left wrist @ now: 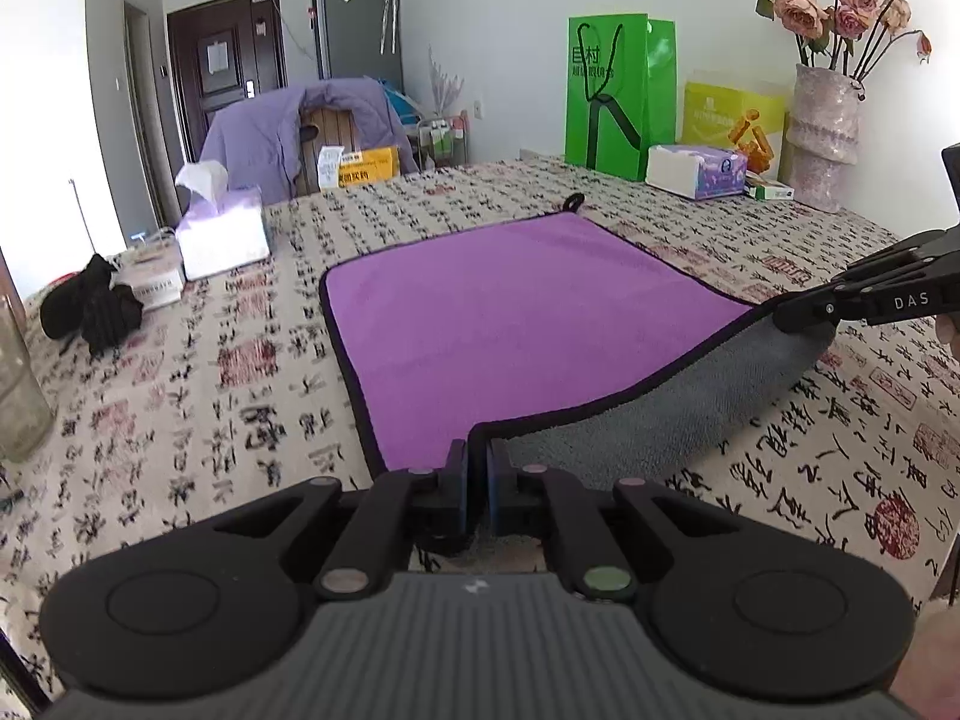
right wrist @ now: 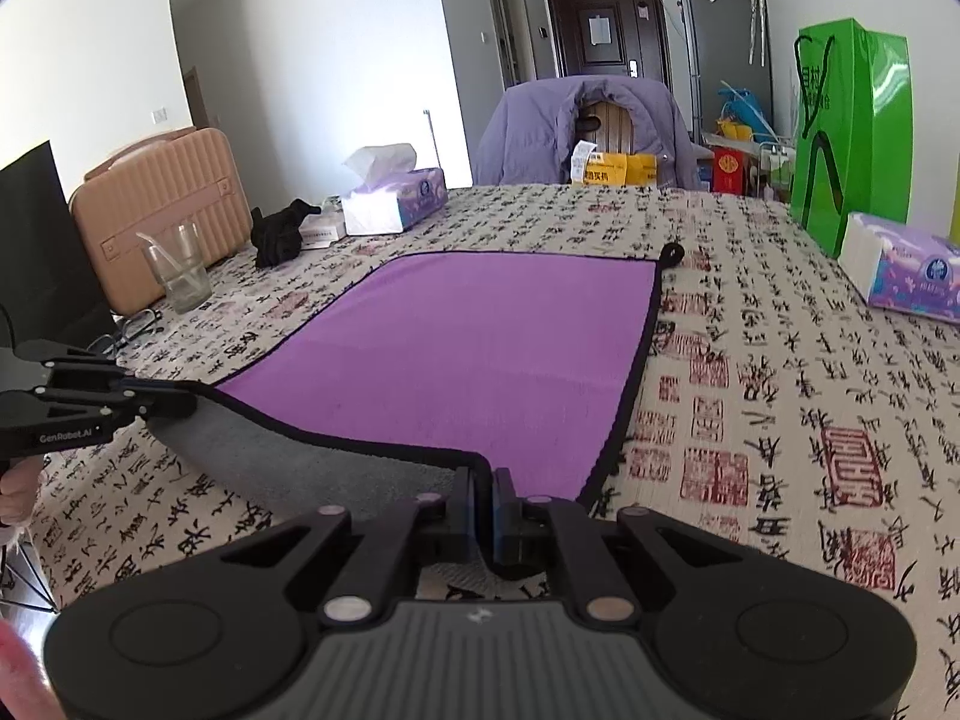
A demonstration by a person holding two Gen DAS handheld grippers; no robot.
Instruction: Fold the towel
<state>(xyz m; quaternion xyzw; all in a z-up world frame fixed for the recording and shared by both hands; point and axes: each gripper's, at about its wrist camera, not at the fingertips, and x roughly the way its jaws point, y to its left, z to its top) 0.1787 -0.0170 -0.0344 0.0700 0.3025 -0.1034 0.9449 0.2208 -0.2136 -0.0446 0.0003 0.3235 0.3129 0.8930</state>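
Grippers both clamped on towel point(left wrist: 516, 312): left gripper point(left wrist: 478, 462) pinches the near left corner, right gripper point(right wrist: 483, 483) the near right corner; near edge lifted off the tablecloth point(right wrist: 780, 360), grey underside showing; far half of the towel lies flat, purple side up, hang loop point(right wrist: 673, 253) at far right corner; tissue box point(left wrist: 223, 227) and green bag point(left wrist: 618, 93) well apart from it.

Purple towel point(left wrist: 516, 306), grey underside, black trim; tablecloth point(left wrist: 198, 396) beige, seemingly calligraphy-printed.
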